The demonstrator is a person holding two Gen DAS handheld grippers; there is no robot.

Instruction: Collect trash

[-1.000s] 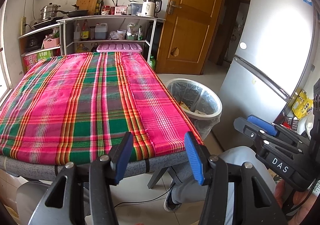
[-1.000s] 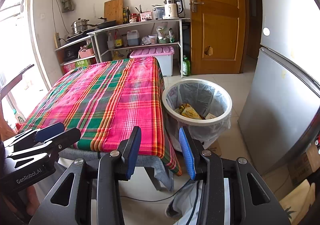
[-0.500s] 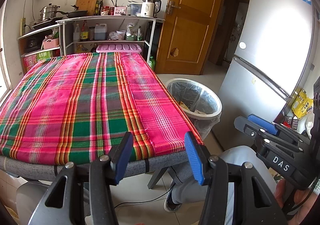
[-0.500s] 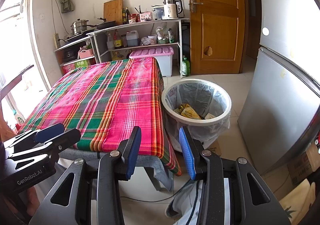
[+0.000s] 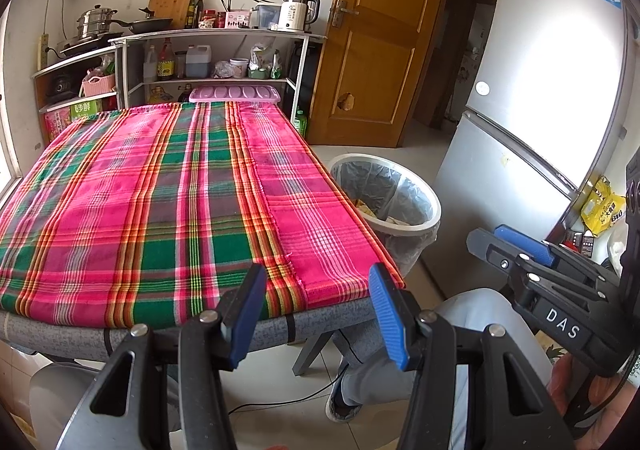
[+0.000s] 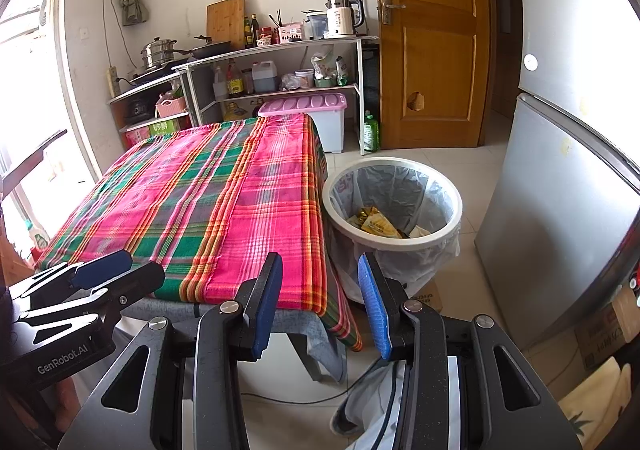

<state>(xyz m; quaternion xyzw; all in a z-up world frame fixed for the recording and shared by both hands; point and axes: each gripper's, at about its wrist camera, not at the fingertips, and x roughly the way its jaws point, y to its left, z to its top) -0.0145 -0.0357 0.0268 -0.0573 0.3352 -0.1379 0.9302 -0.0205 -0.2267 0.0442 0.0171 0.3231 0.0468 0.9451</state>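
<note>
A white trash bin (image 5: 434, 210) lined with a clear bag stands on the floor at the table's right side. In the right wrist view the bin (image 6: 456, 206) holds yellow wrappers (image 6: 376, 226) and bits of paper. The table (image 5: 160, 190) wears a pink and green plaid cloth (image 6: 224, 202) with nothing lying on it. My left gripper (image 5: 316, 314) hovers open and empty before the table's near edge. My right gripper (image 6: 320, 300) is open and empty too, facing the table's near right corner and the bin. Each shows in the other's view: right gripper (image 5: 494, 240), left gripper (image 6: 128, 270).
A silver fridge (image 6: 560, 190) fills the right side, close behind the bin. A wooden door (image 5: 372, 50) and kitchen shelves (image 5: 216, 38) line the back wall, with a purple-lidded box (image 6: 304, 106) behind the table. A person's leg and shoe (image 5: 348, 402) sit below.
</note>
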